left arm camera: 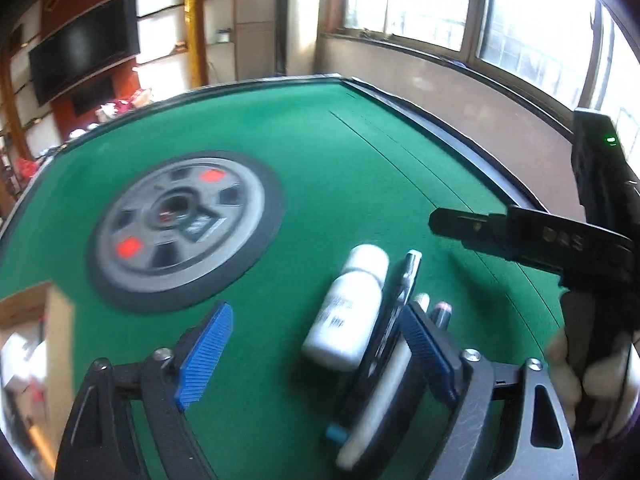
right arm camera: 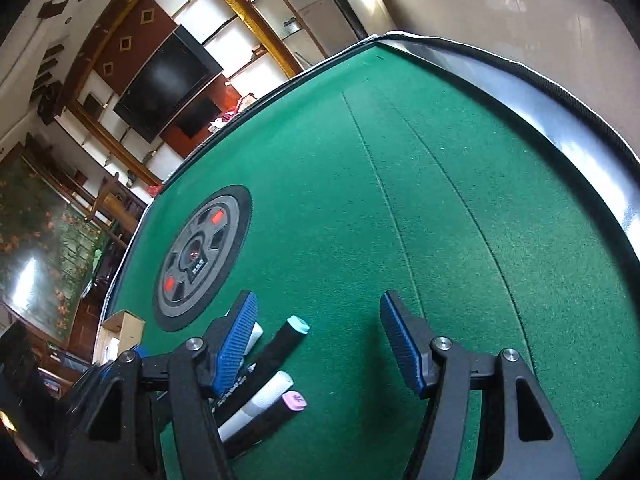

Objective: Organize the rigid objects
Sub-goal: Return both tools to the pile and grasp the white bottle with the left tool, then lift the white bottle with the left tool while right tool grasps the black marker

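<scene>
A white bottle (left arm camera: pixel 346 308) lies on the green felt table (left arm camera: pixel 320 168) beside a slim silver pen (left arm camera: pixel 410 276) and several markers (left arm camera: pixel 440 312), all side by side. My left gripper (left arm camera: pixel 316 336) is open above the table, and its right finger (left arm camera: pixel 428 344) covers part of the markers. The right gripper shows in the left wrist view (left arm camera: pixel 460 224) at the right, held by a hand. In the right wrist view the right gripper (right arm camera: pixel 320 340) is open and empty; markers with a blue cap (right arm camera: pixel 298 325), a white cap (right arm camera: pixel 276 390) and a pink cap (right arm camera: pixel 295 401) lie by its left finger.
A round grey and black control panel (left arm camera: pixel 184 224) with red buttons sits in the table's middle; it also shows in the right wrist view (right arm camera: pixel 200 260). A cardboard box (right arm camera: pixel 120 330) stands at the table's left edge. The raised black rim (right arm camera: pixel 560 128) borders the felt.
</scene>
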